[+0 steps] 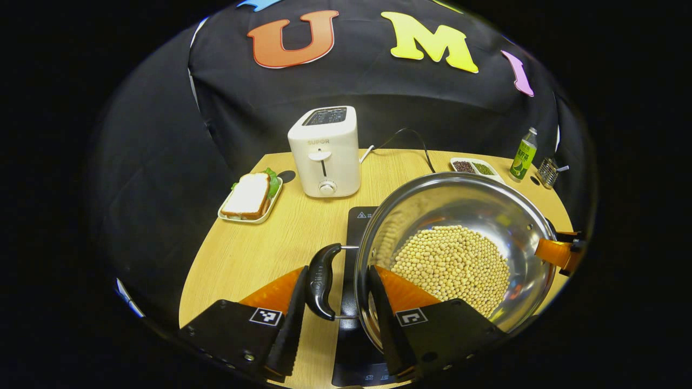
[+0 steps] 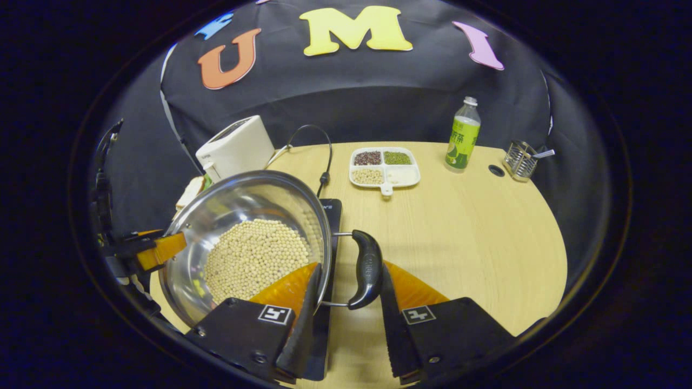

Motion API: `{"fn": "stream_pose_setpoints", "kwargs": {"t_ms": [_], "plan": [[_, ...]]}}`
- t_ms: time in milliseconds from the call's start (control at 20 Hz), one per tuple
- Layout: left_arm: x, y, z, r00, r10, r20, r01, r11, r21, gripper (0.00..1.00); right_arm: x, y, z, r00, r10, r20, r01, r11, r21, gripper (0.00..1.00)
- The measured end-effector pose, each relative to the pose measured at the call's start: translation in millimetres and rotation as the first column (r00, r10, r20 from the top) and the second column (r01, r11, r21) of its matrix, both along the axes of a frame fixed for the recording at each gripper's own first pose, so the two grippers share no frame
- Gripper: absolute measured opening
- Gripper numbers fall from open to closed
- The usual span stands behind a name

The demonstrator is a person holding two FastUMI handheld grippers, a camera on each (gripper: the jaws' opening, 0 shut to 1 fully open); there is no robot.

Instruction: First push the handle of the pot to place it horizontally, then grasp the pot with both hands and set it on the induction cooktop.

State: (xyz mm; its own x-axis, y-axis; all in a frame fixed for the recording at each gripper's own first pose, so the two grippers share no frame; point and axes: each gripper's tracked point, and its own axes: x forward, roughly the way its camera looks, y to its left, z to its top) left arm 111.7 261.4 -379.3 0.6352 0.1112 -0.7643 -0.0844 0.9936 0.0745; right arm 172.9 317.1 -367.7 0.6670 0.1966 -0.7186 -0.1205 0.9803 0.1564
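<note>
A steel pot (image 1: 486,205) with soybeans (image 1: 451,265) in it sits level-handled over the black induction cooktop (image 1: 363,215); I cannot tell whether it rests on it. My left gripper (image 1: 338,268) is shut on the pot, with one finger outside the black side handle (image 1: 323,281) and the other inside the rim. My right gripper (image 2: 350,267) clamps the opposite black handle (image 2: 367,270) and rim of the pot (image 2: 243,200) the same way. Each gripper also appears across the pot in the other's view: the right gripper (image 1: 562,251) and the left gripper (image 2: 146,251).
On the wooden table (image 2: 476,232) a white toaster (image 1: 326,151) stands behind the cooktop, with a sandwich on a plate (image 1: 250,197) to its left. A divided dish of beans (image 2: 385,166), a green bottle (image 2: 462,135) and a wire holder (image 2: 520,159) line the far right. A black cable (image 2: 324,156) runs to the cooktop.
</note>
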Motion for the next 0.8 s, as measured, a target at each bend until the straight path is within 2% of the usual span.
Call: {"fn": "stream_pose_setpoints", "kwargs": {"t_ms": [150, 200, 300, 350, 400, 450, 500, 550, 600, 800], "plan": [[1, 0, -1, 1.0, -0.001, 0.009, 0.001, 1.0, 0.0, 0.61, 2, -1, 1, 1.0, 0.014, 0.005, -0.014, 1.0, -0.02, 0.62], [1, 2, 1, 1.0, 0.007, 0.018, -0.007, 1.0, 0.005, 0.64, 3, -2, 6, 0.999, 0.016, 0.032, -0.016, 1.0, -0.022, 0.72], [1, 6, 8, 0.998, 0.027, 0.063, -0.028, 0.999, 0.02, 0.67, 8, -5, 19, 0.995, 0.022, 0.096, -0.019, 0.999, -0.026, 0.71], [0, 9, 11, 0.996, 0.03, 0.083, -0.034, 0.998, 0.048, 0.67, 7, -3, 25, 0.993, 0.041, 0.113, -0.038, 0.999, -0.03, 0.73], [1, 9, 17, 0.994, 0.022, 0.109, -0.03, 0.997, 0.069, 0.78, 5, 0, 30, 0.99, 0.068, 0.125, -0.064, 0.997, -0.034, 0.82], [-1, 8, 22, 0.992, 0.015, 0.127, -0.026, 0.996, 0.083, 0.75, 3, 2, 35, 0.987, 0.086, 0.136, -0.081, 0.996, -0.038, 0.82], [-3, 7, 29, 0.99, 0.014, 0.141, -0.027, 0.996, 0.089, 0.98, 3, 2, 39, 0.984, 0.096, 0.152, -0.091, 0.995, -0.038, 0.82], [-6, 4, 36, 0.988, 0.015, 0.154, -0.029, 0.996, 0.089, 0.9, 0, 2, 42, 0.982, 0.108, 0.153, -0.103, 0.994, -0.039, 0.82], [-9, 3, 44, 0.985, 0.021, 0.174, -0.037, 0.995, 0.088, 0.97, -5, 2, 44, 0.981, 0.12, 0.152, -0.116, 0.993, -0.036, 0.82], [-26, -7, 79, 0.965, 0.042, 0.26, -0.065, 0.995, 0.08, 0.97, -15, -11, 61, 0.975, 0.122, 0.188, -0.114, 0.992, -0.05, 0.82]]}}
